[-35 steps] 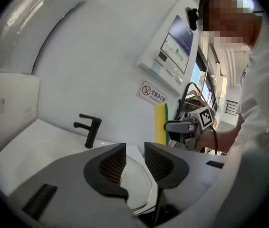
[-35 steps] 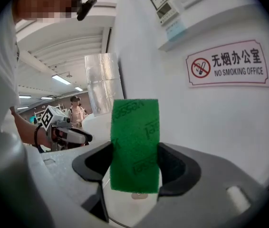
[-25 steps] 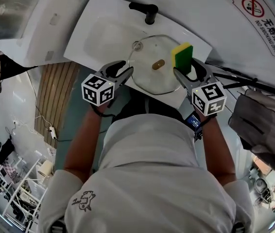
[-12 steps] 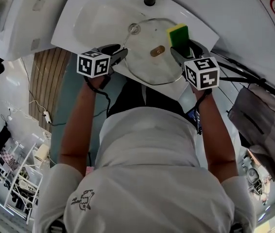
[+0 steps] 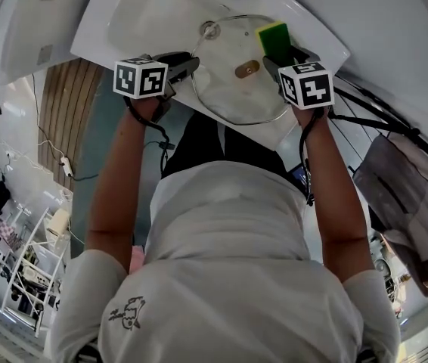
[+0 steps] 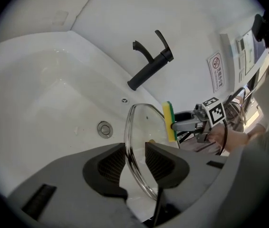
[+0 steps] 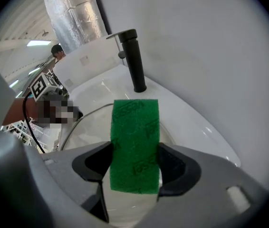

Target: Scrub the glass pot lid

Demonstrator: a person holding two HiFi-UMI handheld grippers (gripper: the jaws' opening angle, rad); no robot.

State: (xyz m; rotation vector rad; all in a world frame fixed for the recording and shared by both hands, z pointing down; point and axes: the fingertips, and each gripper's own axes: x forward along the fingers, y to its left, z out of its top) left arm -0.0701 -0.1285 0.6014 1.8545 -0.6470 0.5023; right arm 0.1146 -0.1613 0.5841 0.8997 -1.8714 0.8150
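A white sink is seen from above, with a black tap at its back and a round drain in the bottom. The glass pot lid is in the sink. It leans on a slant, with its near edge up on the front rim of the sink, close to the person. A small brown knob sits in the middle of the lid. The left hand-held gripper is at the left edge of the lid. Its jaws are a bit apart and have just been closing, with the thin metal rim of the lid between them. A little gap shows between the rim and one pad, so the pads are not yet squeezing it. The right hand-held gripper is at the other side of the lid. Its jaws are closed tight on a sponge that is yellow on one side and green on the other. The green rough side faces back toward that gripper. The sponge sticks out past the jaws, right by the far right edge of the lid. I cannot tell if it touches the glass. The person's two bare arms reach out to the sink, one on each side of the lid.
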